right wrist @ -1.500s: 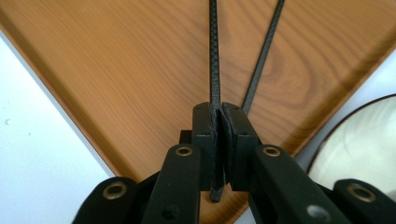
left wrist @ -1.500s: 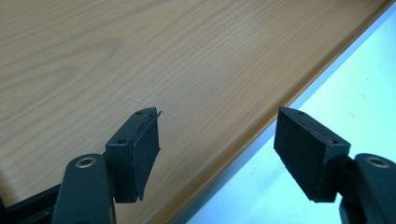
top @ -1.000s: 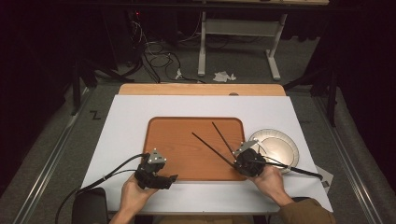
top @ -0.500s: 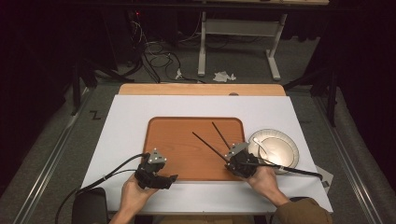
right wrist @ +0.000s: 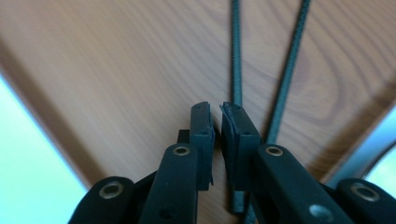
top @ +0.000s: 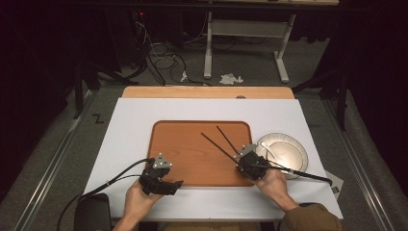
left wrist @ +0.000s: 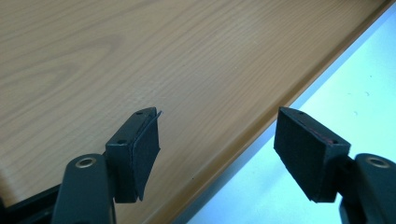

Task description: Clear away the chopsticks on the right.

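Two black chopsticks (top: 219, 147) (top: 227, 139) lie slanted on a brown wooden tray (top: 192, 163), spreading apart toward the far left. My right gripper (top: 240, 161) sits at their near ends, by the tray's near right corner. In the right gripper view its jaws (right wrist: 217, 116) stand shut with a thin bare slit between the pads. One chopstick (right wrist: 236, 56) runs under the right pad, the other (right wrist: 289, 70) lies just right of it. My left gripper (top: 175, 186) rests at the tray's near left edge, open and empty (left wrist: 217, 149) over the tray rim (left wrist: 261, 121).
A round pale plate (top: 284, 151) sits on the white table cover (top: 134, 125) right of the tray, with the right gripper's cable (top: 308, 174) crossing its near side. A wooden strip (top: 207, 92) edges the table's far side. Cables and a desk frame lie on the floor beyond.
The right hand and its gripper have shifted a little to the left, onto the near ends of the chopsticks. The left gripper has stayed where it was.
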